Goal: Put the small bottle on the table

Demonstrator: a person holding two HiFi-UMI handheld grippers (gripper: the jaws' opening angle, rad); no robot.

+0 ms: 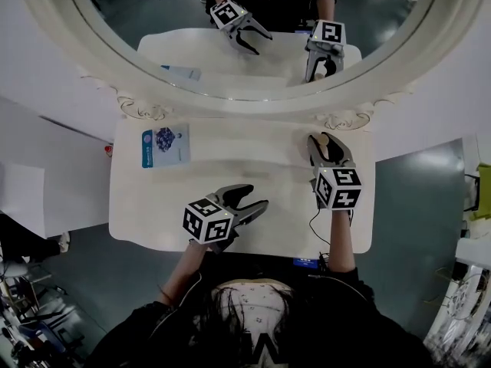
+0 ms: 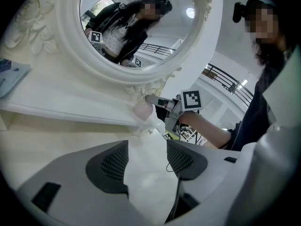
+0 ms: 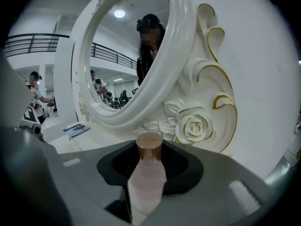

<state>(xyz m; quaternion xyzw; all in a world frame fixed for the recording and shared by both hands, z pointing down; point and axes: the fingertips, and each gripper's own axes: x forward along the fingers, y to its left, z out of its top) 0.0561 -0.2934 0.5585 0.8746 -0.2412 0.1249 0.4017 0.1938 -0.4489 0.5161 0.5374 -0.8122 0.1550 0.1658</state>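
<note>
One small pale-pink bottle (image 3: 147,180), translucent body narrowing upward, round bronze-brown cap on top. It stands upright between the jaws of the right gripper (image 1: 326,144), whose dark pads press on its sides, spread only as wide as the bottle. The gripper holds it at the far right of the white table (image 1: 253,156), just in front of the carved base of the cream-framed oval mirror (image 1: 253,92). No view shows whether the bottle's foot touches the tabletop.

Count:
- bottles: one
- grippers: two
- tables: one
- mirrors: one
- blue-and-white printed booklet (image 1: 165,146): one, lying flat at the table's far left, well apart from the bottle

The left gripper (image 1: 259,196) hangs over the near middle of the table, jaws spread, with nothing between them but bare tabletop.

View differences:
- Right gripper view: the only one showing the bottle's cap colour and body shape close up. It also shows the frame's gold-edged carved rose (image 3: 197,126) just behind the bottle.
- Left gripper view: shows the bottle from the side as a pink rounded shape in the other gripper's jaws, near the mirror's foot. It shows its own open jaws clearly.
- Head view: the only one with both grippers, the booklet and the whole tabletop together. Both grippers appear again as reflections in the mirror. The bottle itself is nearly hidden by the jaws.
</note>
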